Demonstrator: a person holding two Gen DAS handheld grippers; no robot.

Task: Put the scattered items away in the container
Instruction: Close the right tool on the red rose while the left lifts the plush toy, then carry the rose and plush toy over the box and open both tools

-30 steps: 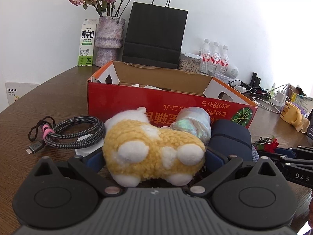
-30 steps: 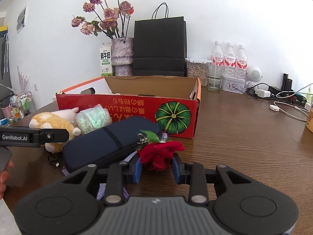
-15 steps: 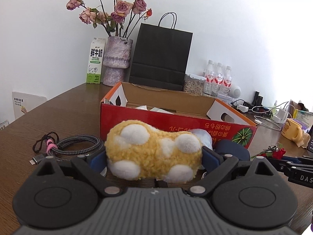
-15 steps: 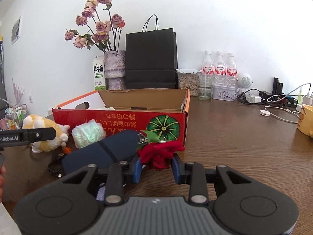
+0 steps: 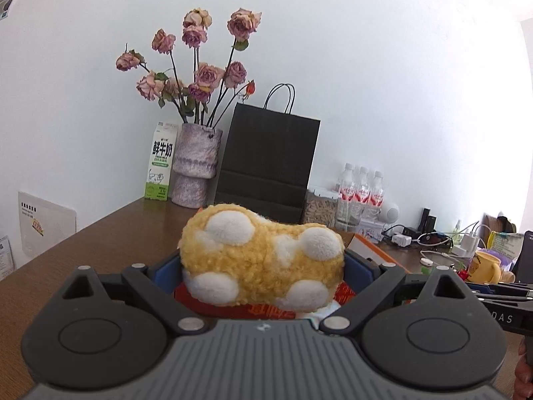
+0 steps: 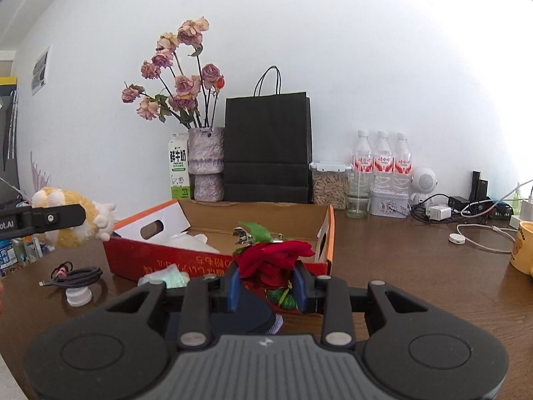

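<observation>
My left claw (image 5: 263, 266) is wide and squeezes the yellow plush toy (image 5: 261, 260) btw its blue pads; the toy is up in the air, above the red box (image 5: 369, 245). From the right cam I see the same toy (image 6: 71, 215) at the far left, held off the brown surface (image 6: 416, 266), just left of the box's left end.

My right claw (image 6: 266, 280) is narrow and grips the red rose (image 6: 271, 260), w/ green leaves and a bit of metal sticking up behind it. The rose is lifted too, in front of the box's (image 6: 213, 260) near wall. The box is open on top, w/ some white stuff (image 6: 190, 241) inside at the left.

On the surface near the box: a coiled cable (image 6: 75, 275), a small white cap thing (image 6: 78, 296), a pale green packet (image 6: 166, 278) and a dark blue pouch (image 6: 243, 313) right under my right claw.

At the back wall stand a vase of dried flowers (image 6: 205, 163), a milk carton (image 6: 178, 166) and a black bag (image 6: 268, 150)
</observation>
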